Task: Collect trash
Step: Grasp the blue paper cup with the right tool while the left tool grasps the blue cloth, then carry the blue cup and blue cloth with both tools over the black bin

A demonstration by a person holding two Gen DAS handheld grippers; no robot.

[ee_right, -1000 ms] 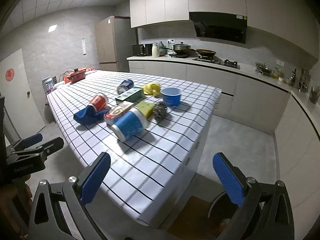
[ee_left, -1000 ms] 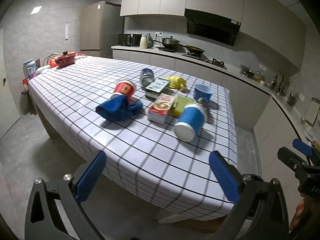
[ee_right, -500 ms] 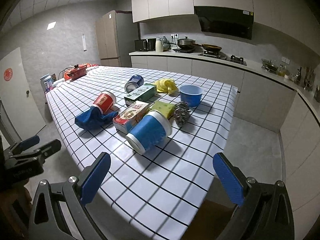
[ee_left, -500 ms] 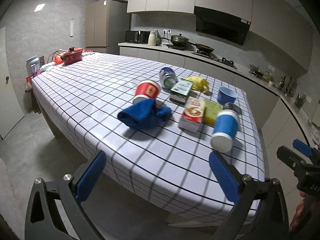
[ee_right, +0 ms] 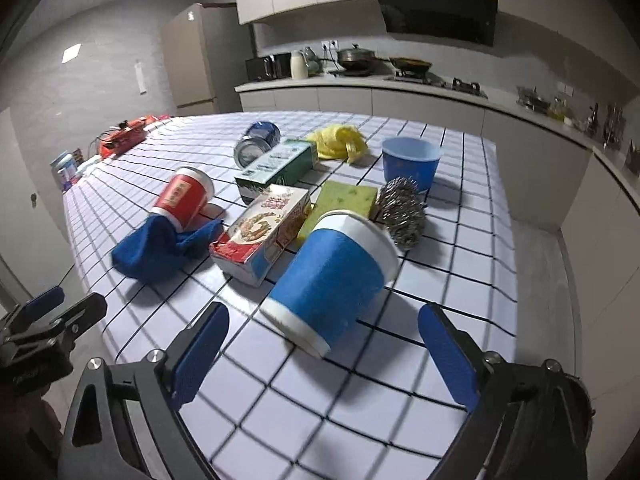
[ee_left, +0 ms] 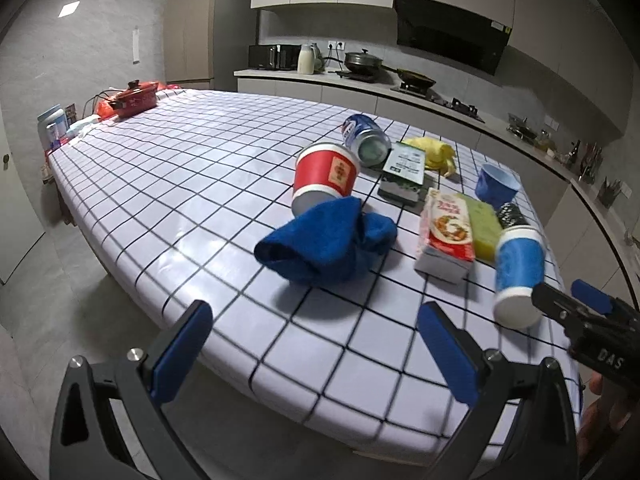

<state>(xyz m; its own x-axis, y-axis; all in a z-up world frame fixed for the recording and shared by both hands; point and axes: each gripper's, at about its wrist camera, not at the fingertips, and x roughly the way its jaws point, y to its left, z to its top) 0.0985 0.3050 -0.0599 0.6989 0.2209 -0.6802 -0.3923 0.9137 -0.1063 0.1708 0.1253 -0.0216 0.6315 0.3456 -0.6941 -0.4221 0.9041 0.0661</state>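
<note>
A blue paper cup (ee_right: 332, 280) lies on its side near the front edge of the checked table (ee_right: 360, 420). My right gripper (ee_right: 324, 356) has its jaws closing, with the cup's near end just between the fingertips and neither pad touching it. My left gripper (ee_left: 316, 352) stands open over the table edge, a short way in front of a crumpled blue cloth (ee_left: 324, 246). A red paper cup (ee_left: 326, 178) lies tipped against that cloth. A red carton (ee_right: 264, 232), a green box (ee_right: 280, 170) and a drink can (ee_right: 256, 144) lie further back.
A green sponge (ee_right: 344, 204), a steel scourer (ee_right: 400, 212), a blue bowl (ee_right: 410, 164) and a yellow bag (ee_right: 340, 142) sit behind the blue cup. A red pot (ee_left: 134, 98) stands at the table's far left end. A kitchen counter (ee_left: 400, 92) runs along the back wall.
Both grippers have moved forward and down toward the table, so the objects loom larger. The blue cup now lies between the right fingertips. The right fingers stand slightly closer together.
</note>
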